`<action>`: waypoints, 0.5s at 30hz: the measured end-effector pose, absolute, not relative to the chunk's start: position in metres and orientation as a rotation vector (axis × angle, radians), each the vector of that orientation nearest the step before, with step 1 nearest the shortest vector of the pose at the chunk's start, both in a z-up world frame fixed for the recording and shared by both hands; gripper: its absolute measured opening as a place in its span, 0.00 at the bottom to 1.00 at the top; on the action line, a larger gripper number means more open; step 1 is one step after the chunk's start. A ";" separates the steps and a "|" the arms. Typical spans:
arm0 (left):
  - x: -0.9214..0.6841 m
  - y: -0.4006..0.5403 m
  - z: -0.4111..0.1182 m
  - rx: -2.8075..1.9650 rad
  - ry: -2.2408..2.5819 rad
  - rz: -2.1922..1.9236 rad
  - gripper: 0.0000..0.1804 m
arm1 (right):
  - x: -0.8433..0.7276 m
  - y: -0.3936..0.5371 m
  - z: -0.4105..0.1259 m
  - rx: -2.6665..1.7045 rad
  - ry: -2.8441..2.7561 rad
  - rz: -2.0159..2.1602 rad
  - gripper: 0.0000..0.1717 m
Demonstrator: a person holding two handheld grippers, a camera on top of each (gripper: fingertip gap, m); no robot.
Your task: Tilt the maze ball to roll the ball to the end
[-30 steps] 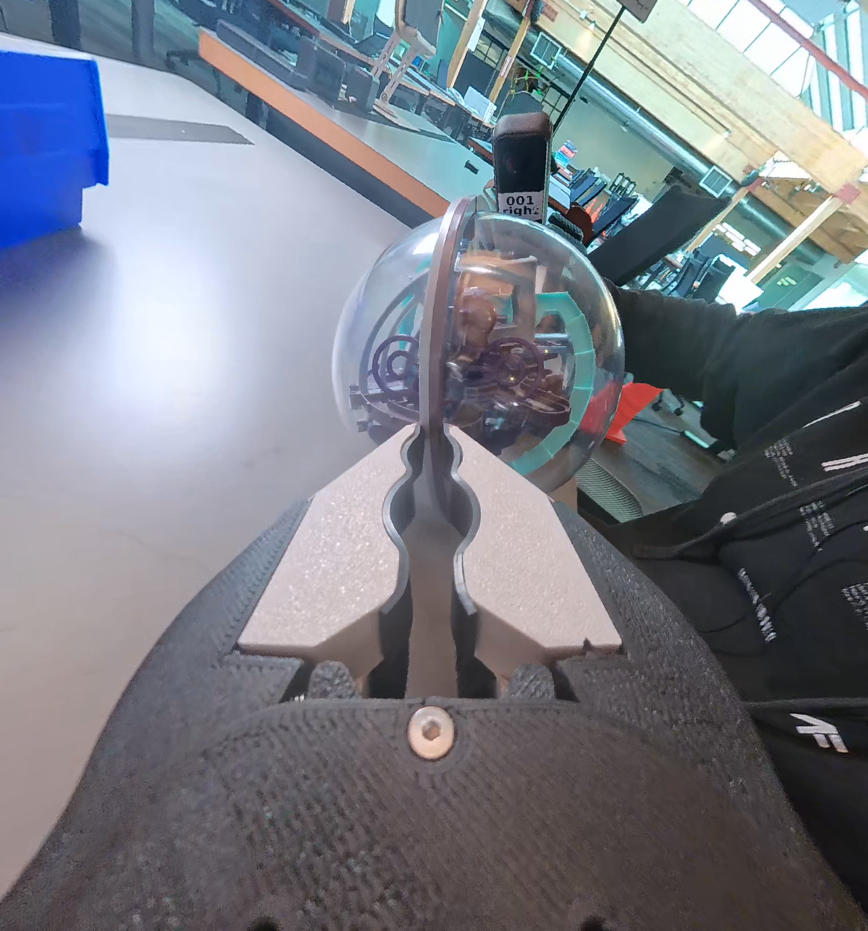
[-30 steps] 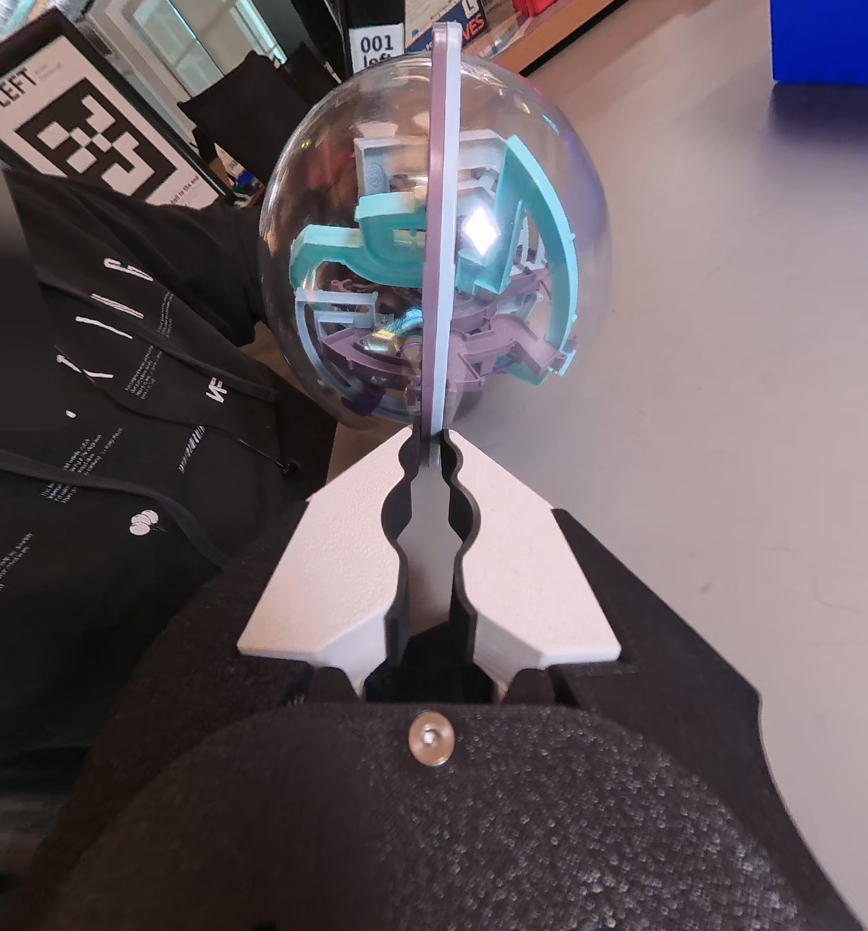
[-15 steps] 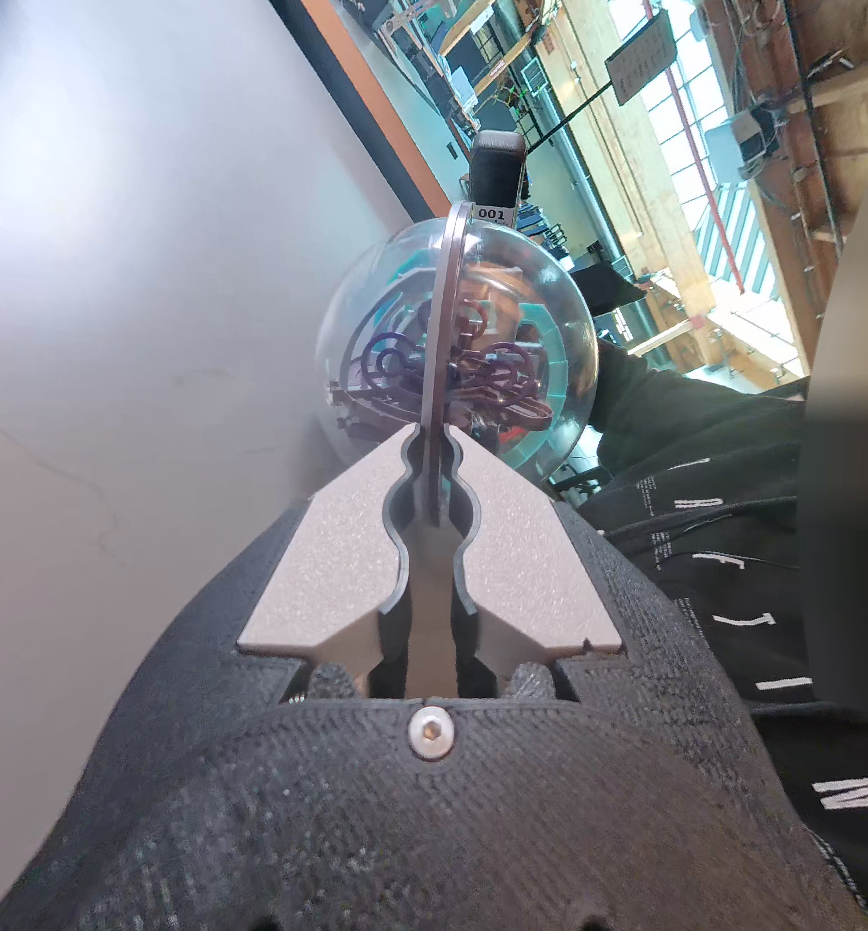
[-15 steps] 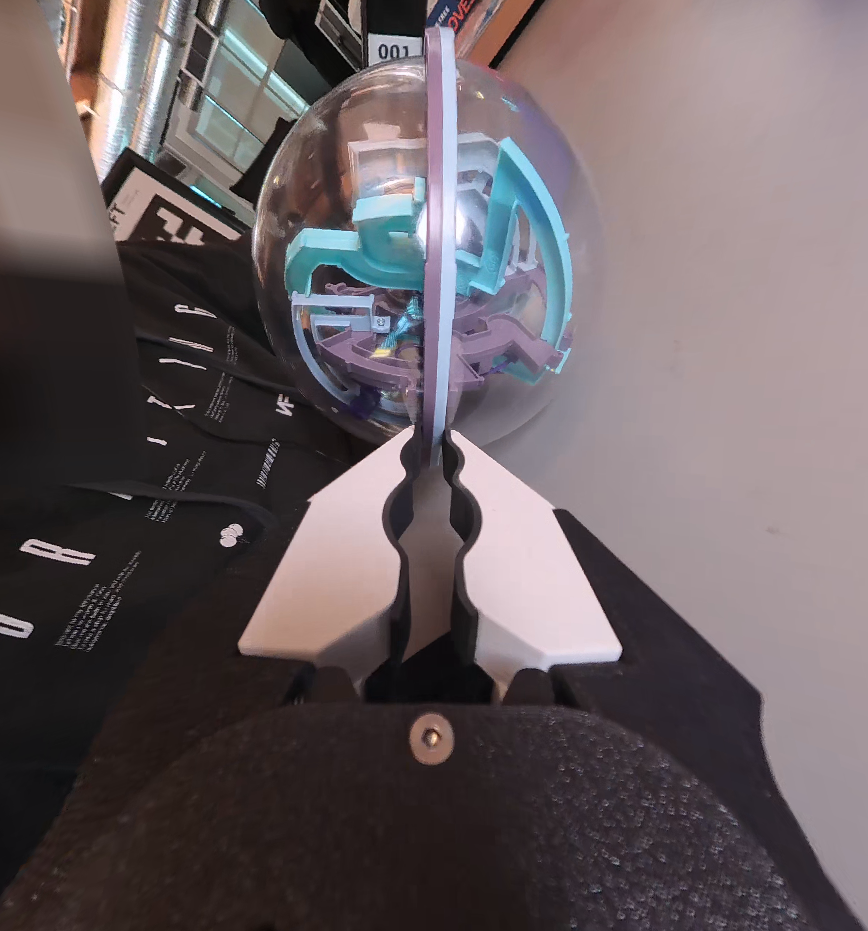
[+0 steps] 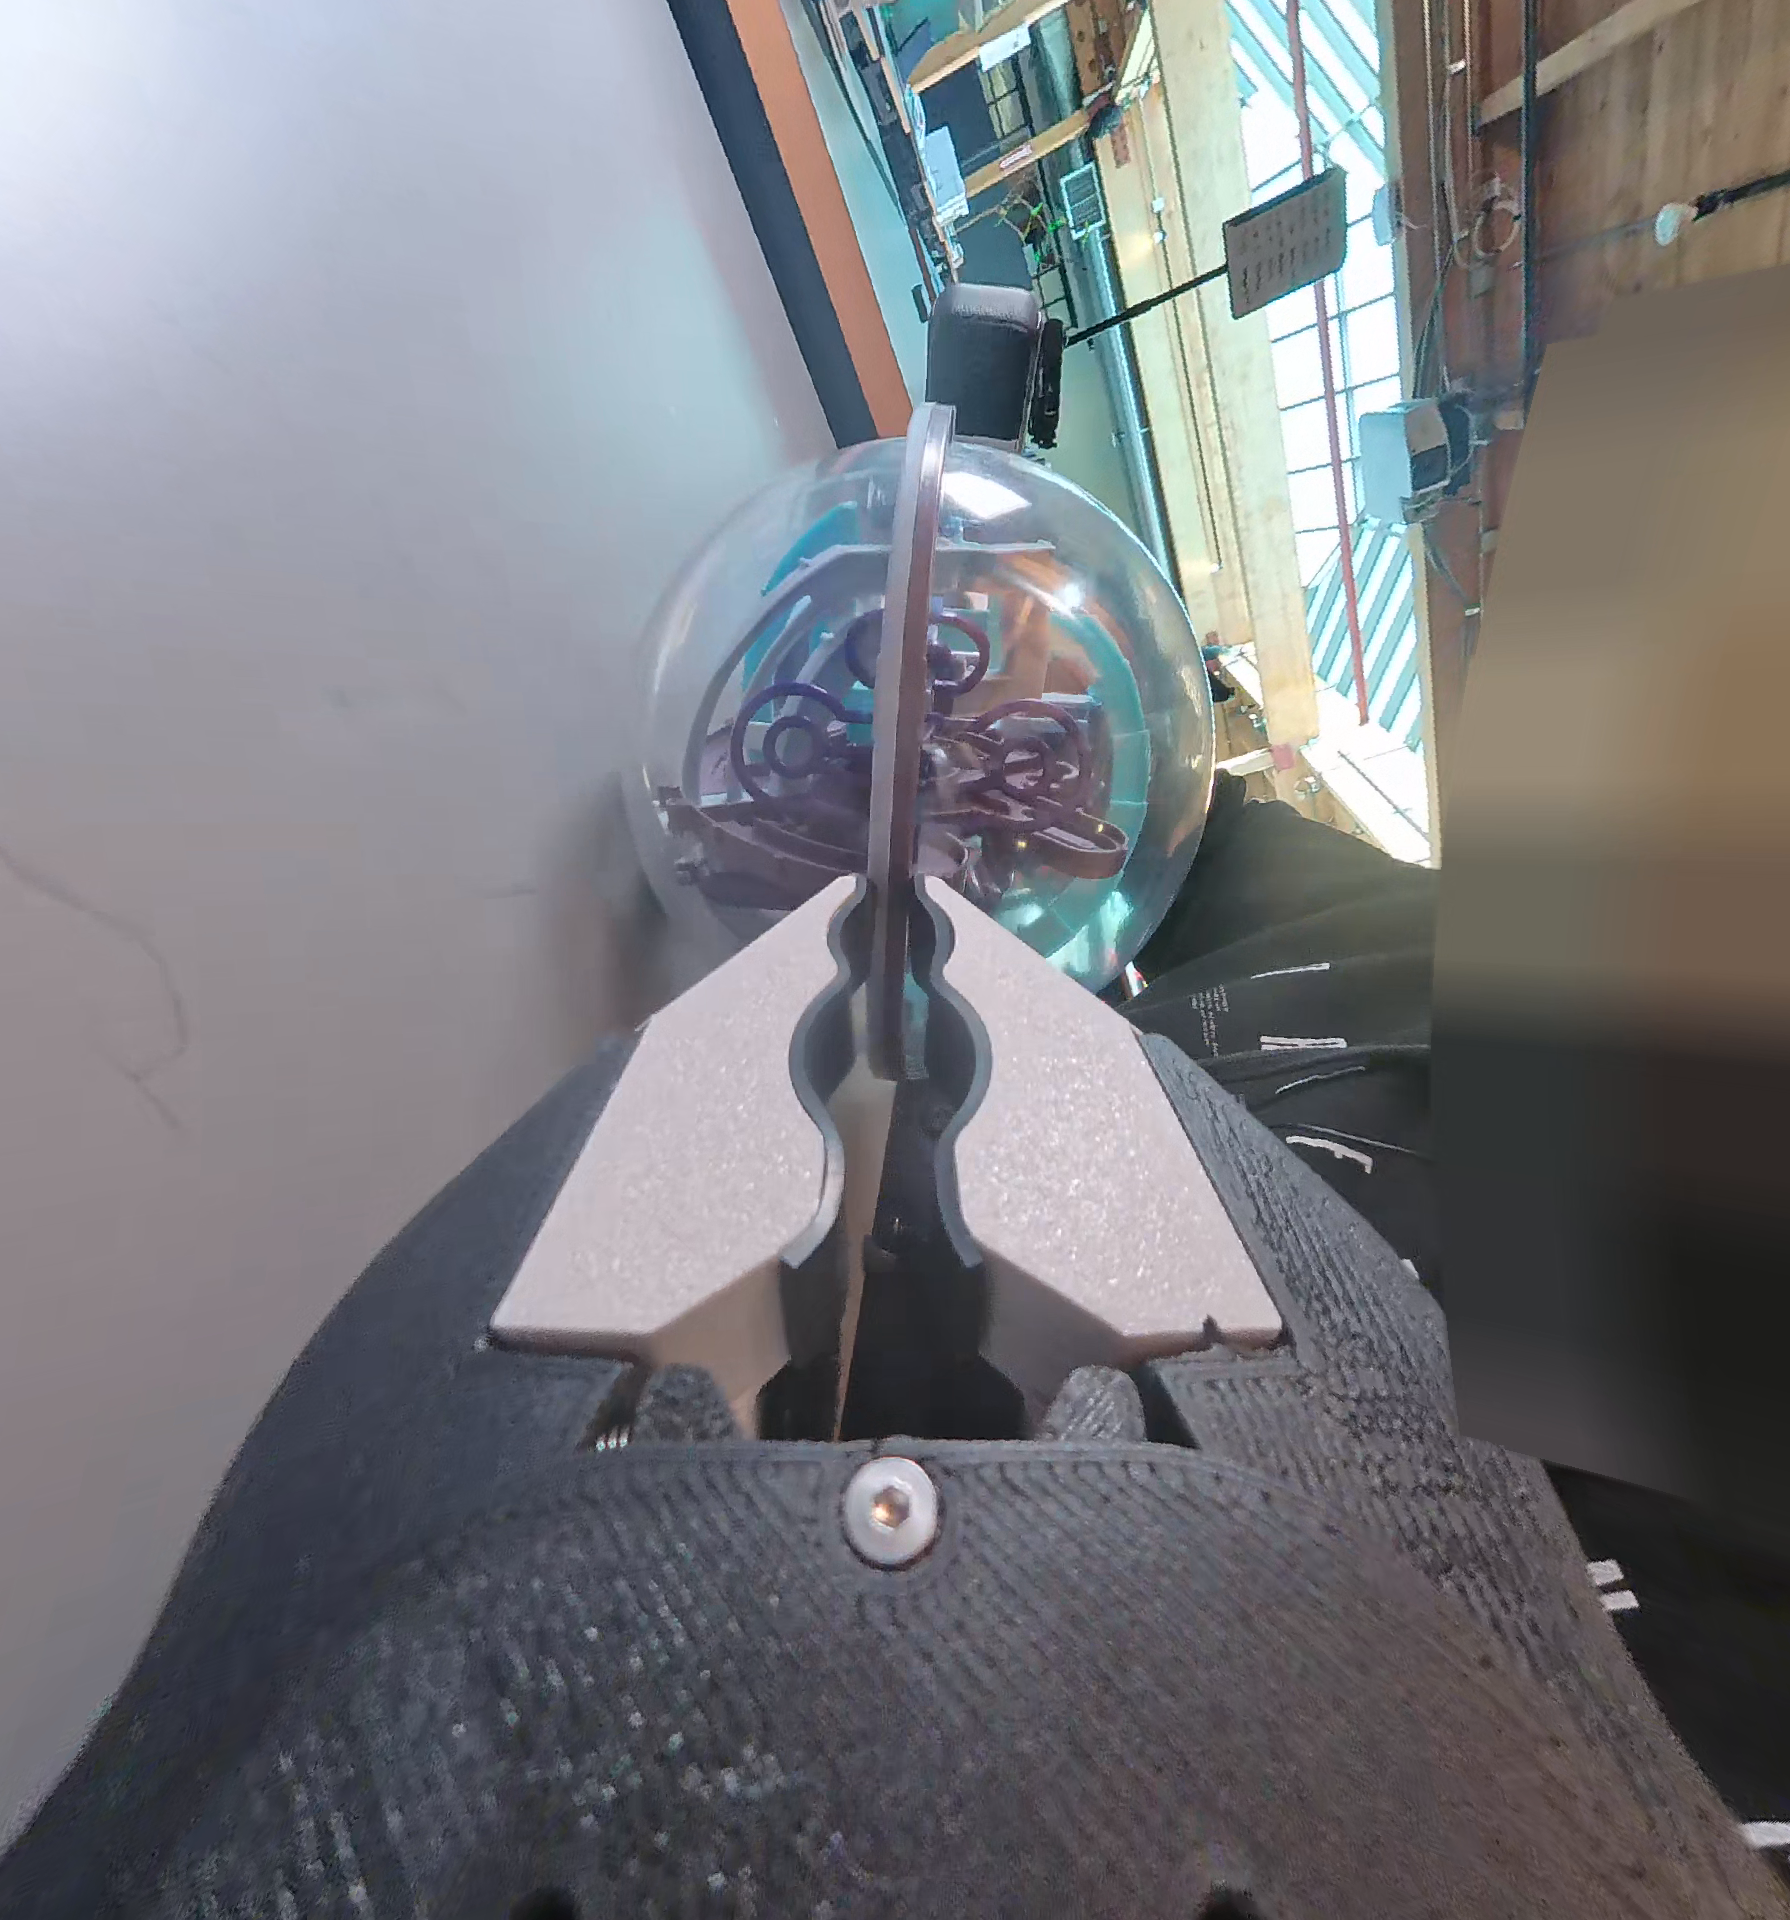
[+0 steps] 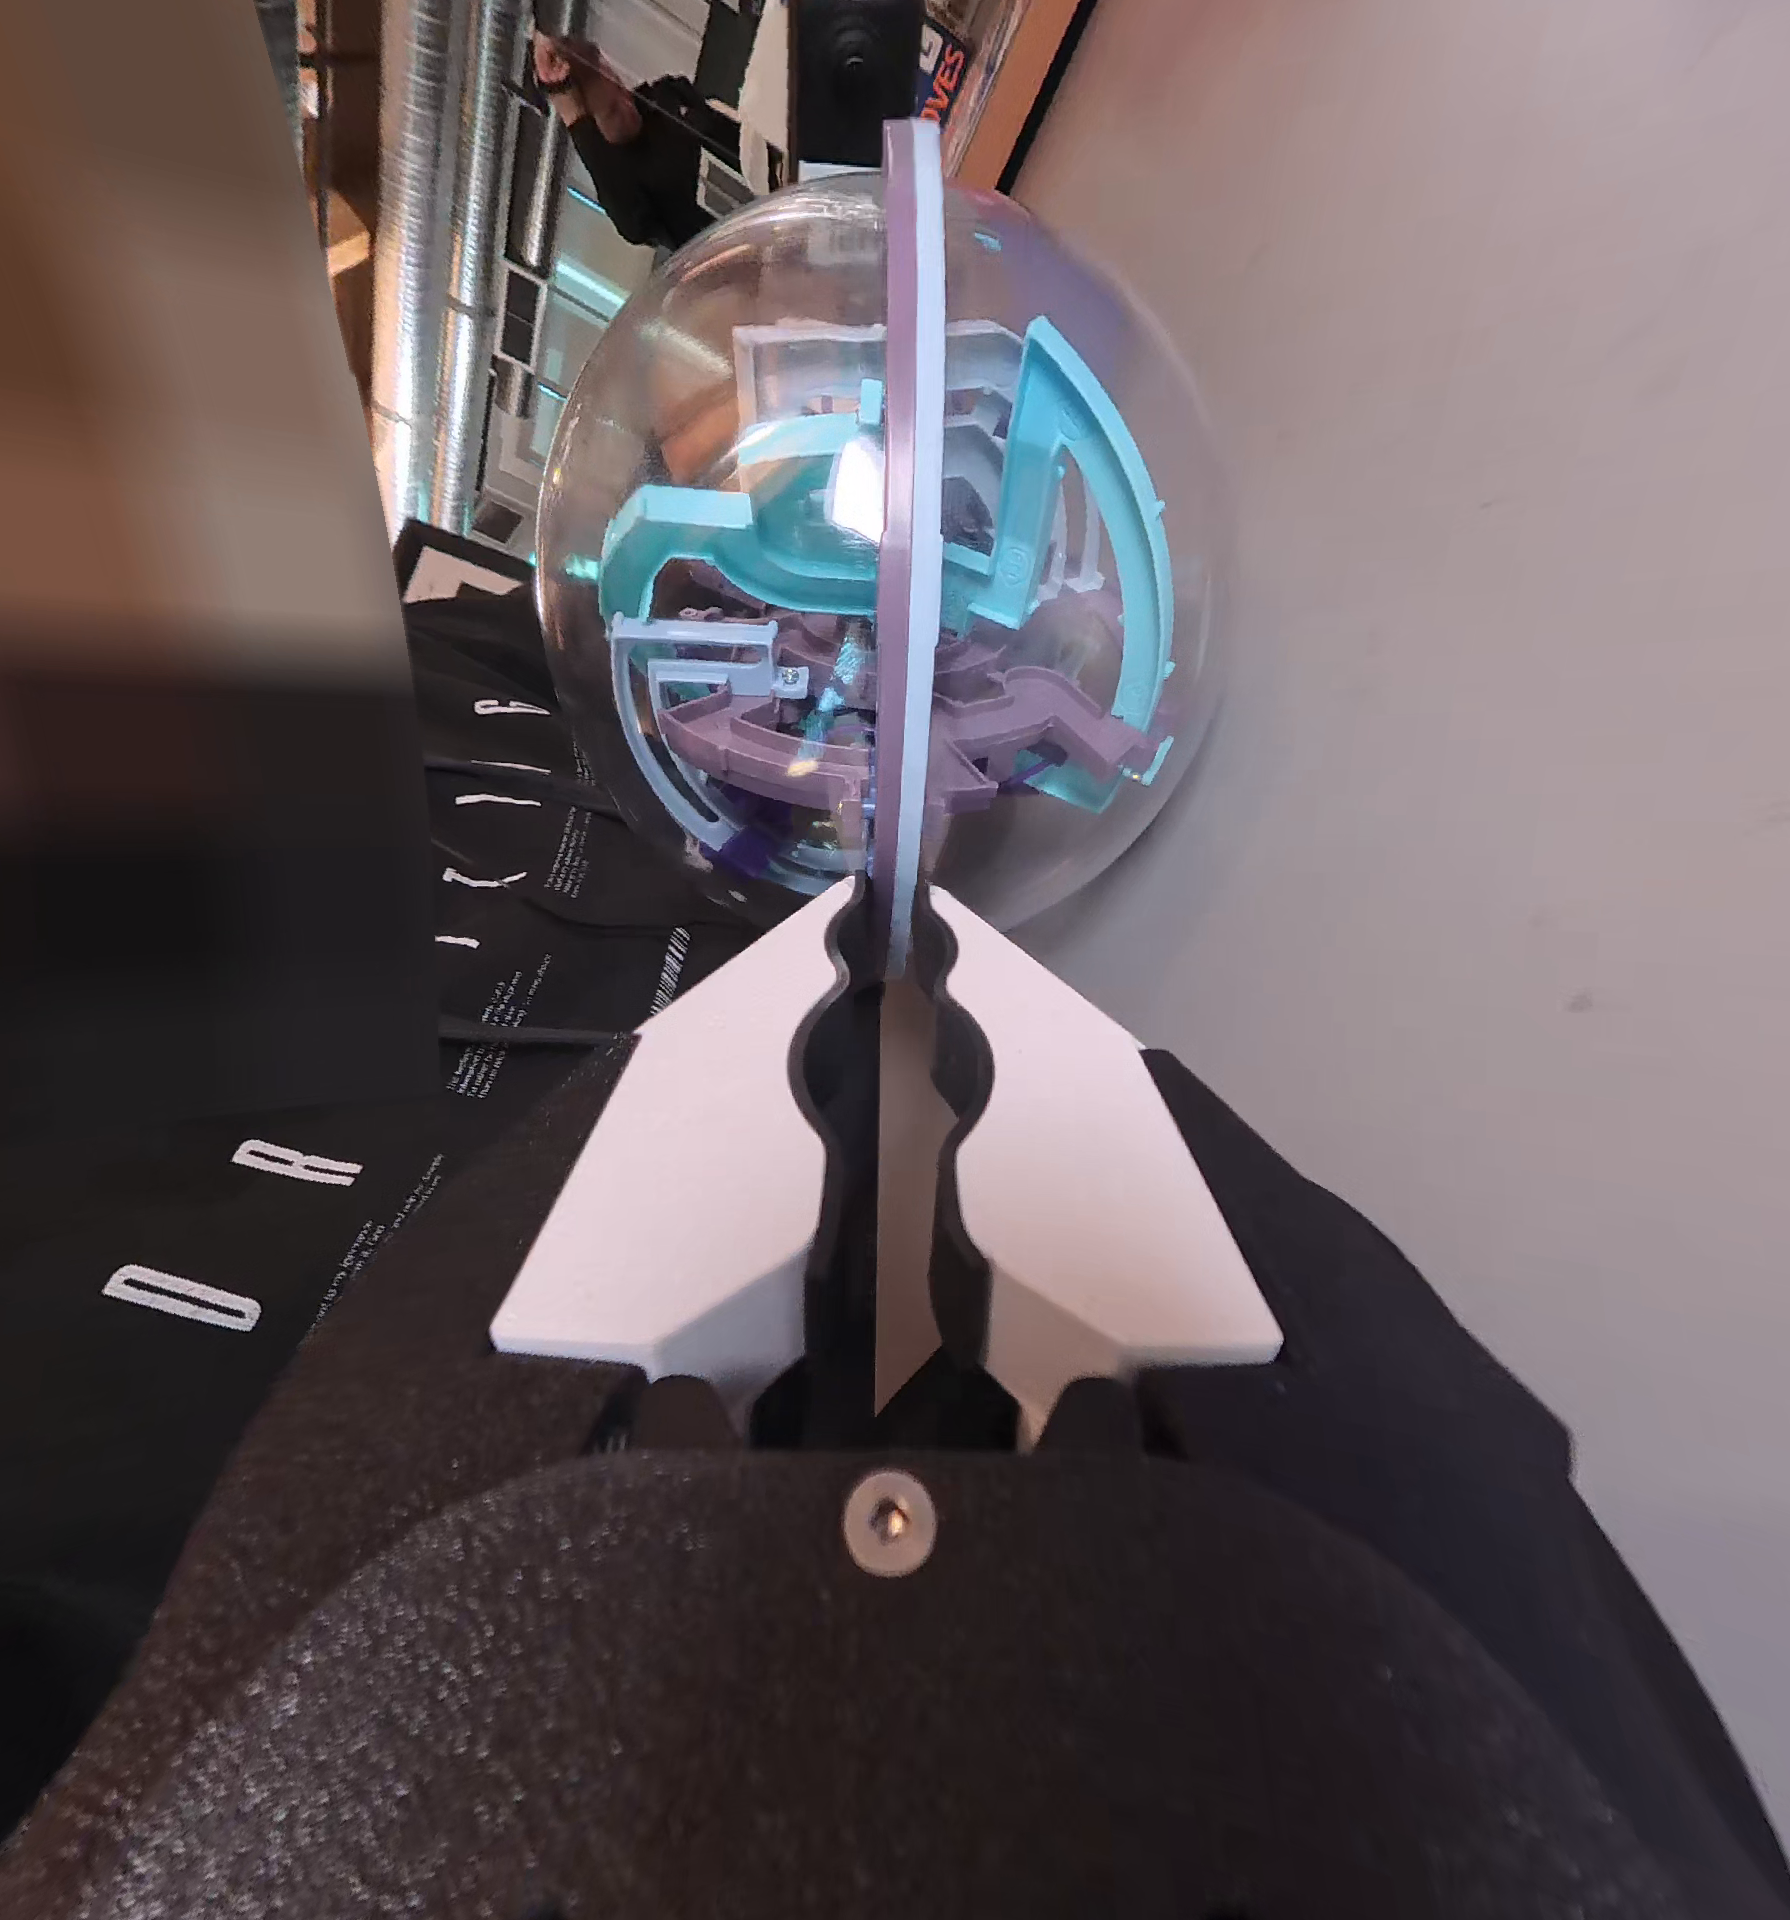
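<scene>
clear maze ball (image 6: pixel 870 540) — teal, purple tracks (image 6: pixel 766 727) inside

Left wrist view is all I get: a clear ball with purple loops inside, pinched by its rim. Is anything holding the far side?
Observer: Yes. The right claw is shut on the rim of the maze ball, opposite the left claw.
Visitor: What do the tracks look like from there?
Observer: Broad teal channels above, flat lilac paths below.
Visitor: Where's the table?
Observer: The grey tabletop fills the right side of that view, steeply tilted.
</scene>
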State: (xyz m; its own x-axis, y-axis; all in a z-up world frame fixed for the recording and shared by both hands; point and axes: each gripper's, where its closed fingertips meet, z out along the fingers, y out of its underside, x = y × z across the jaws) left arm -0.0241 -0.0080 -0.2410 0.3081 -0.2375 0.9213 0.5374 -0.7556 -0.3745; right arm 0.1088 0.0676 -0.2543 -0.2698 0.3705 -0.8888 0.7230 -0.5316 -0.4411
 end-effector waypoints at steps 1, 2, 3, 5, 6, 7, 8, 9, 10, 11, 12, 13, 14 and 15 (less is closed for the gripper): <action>-0.025 -0.007 -0.241 -1.920 -0.276 -1.522 0.02 | 0.108 0.069 -0.254 1.707 1.329 -1.873 0.03; -0.025 -0.005 -0.241 -1.919 -0.283 -1.531 0.02 | 0.108 0.070 -0.254 1.709 1.317 -1.870 0.03; -0.025 -0.005 -0.241 -1.921 -0.286 -1.537 0.02 | 0.108 0.071 -0.254 1.709 1.309 -1.868 0.03; -0.025 -0.004 -0.240 -1.930 -0.287 -1.544 0.02 | 0.108 0.072 -0.255 1.711 1.292 -1.864 0.03; -0.025 -0.003 -0.240 -1.933 -0.291 -1.551 0.02 | 0.108 0.072 -0.255 1.711 1.282 -1.863 0.03; -0.026 -0.002 -0.240 -1.933 -0.300 -1.564 0.02 | 0.107 0.073 -0.255 1.712 1.272 -1.859 0.03; -0.026 -0.001 -0.240 -1.931 -0.312 -1.579 0.02 | 0.107 0.073 -0.255 1.713 1.262 -1.857 0.03; -0.027 0.000 -0.241 -1.929 -0.324 -1.592 0.02 | 0.106 0.074 -0.255 1.714 1.253 -1.856 0.03; -0.027 0.000 -0.241 -1.929 -0.331 -1.604 0.02 | 0.106 0.074 -0.254 1.714 1.242 -1.853 0.03; -0.028 0.001 -0.241 -1.931 -0.334 -1.612 0.02 | 0.106 0.075 -0.254 1.715 1.232 -1.850 0.03; -0.028 0.003 -0.241 -1.932 -0.338 -1.617 0.02 | 0.106 0.075 -0.255 1.716 1.220 -1.846 0.03; -0.029 0.004 -0.240 -1.934 -0.341 -1.622 0.02 | 0.105 0.076 -0.255 1.718 1.206 -1.842 0.03; -0.029 0.005 -0.240 -1.936 -0.344 -1.628 0.02 | 0.105 0.077 -0.255 1.719 1.192 -1.839 0.03; -0.030 0.006 -0.241 -1.936 -0.351 -1.635 0.02 | 0.105 0.078 -0.254 1.720 1.178 -1.837 0.03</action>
